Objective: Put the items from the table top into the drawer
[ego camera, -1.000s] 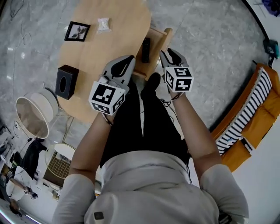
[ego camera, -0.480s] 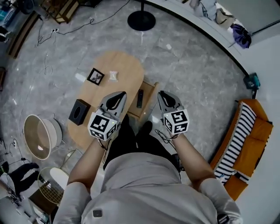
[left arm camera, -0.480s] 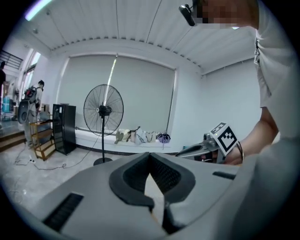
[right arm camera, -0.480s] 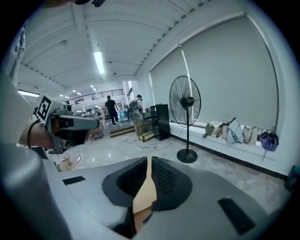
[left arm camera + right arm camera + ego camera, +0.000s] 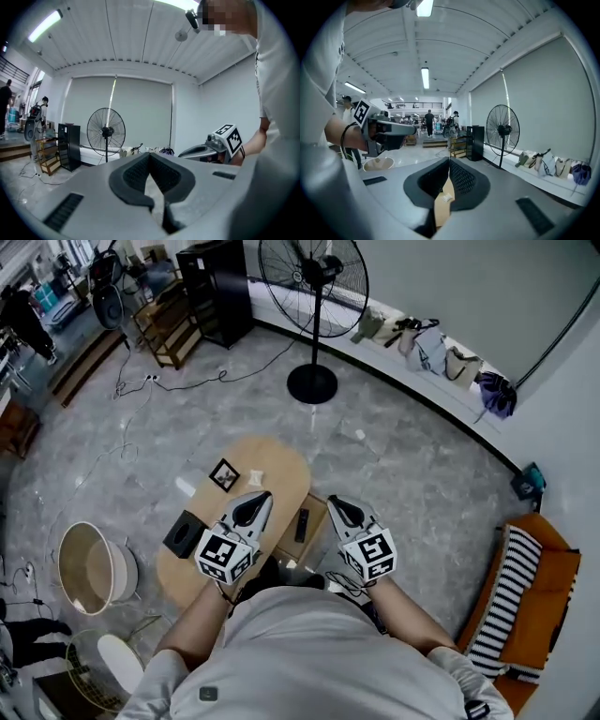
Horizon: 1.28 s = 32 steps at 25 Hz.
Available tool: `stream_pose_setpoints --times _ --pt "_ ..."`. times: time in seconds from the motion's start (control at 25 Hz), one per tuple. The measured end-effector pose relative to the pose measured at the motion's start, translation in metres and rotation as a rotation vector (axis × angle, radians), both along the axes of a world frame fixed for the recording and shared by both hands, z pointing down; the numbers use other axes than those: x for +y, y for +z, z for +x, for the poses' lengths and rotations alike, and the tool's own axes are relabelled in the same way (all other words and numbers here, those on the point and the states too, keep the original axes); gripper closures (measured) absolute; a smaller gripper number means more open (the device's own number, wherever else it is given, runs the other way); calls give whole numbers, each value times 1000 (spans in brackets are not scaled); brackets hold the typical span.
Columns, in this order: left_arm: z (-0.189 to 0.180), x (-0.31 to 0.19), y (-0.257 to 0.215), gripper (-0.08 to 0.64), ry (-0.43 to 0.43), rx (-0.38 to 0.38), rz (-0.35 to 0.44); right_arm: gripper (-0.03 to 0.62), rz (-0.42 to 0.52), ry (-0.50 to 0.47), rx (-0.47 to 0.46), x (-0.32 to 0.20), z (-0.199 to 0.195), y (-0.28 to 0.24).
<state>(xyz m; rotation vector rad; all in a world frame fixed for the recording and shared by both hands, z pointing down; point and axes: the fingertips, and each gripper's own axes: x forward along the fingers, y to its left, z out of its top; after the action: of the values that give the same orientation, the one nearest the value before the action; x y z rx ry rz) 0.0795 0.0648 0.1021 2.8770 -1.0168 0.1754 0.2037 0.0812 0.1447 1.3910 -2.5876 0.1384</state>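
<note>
Person stands over the low counter (image 5: 281, 470) with both tools held well above it, pointing about level. Leftmost on the counter is a black box (image 5: 184, 533) at its left edge. Next is a frame (image 5: 224, 474) lying flat, with a small white packet (image 5: 255, 480) just beside it. None of the three is in the drawer yet. Left tool (image 5: 257, 499): pads pressed together, nothing between them. Drawer (image 5: 320, 509) stands open at the counter's right side, remote (image 5: 301, 524) lying in it. Right tool (image 5: 335, 504): jaws have just been closing and are pressed together on nothing. I reckon the step in hand is fetching the next item. To do it well, spread a tool before it comes down, not at the last moment. Packet looks light and flat, so pinch it by an edge. Frame likely needs one jaw slid under a side. Box looks the widest, so take it across its narrow side, perhaps with both tools. Set each item clear of the remote, and mind the drawer's rim on the way in.
</note>
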Motion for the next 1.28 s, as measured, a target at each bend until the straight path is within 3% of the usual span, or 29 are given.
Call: stream_pose_setpoints --times 0.56,1.28 --pt "-33 23 -24 551 -109 33 36 563 48 -132 -8 17 -42 -26" --pt "-126 -43 -1 551 -213 63 -2 563 24 -298 23 -76 -162 -17"
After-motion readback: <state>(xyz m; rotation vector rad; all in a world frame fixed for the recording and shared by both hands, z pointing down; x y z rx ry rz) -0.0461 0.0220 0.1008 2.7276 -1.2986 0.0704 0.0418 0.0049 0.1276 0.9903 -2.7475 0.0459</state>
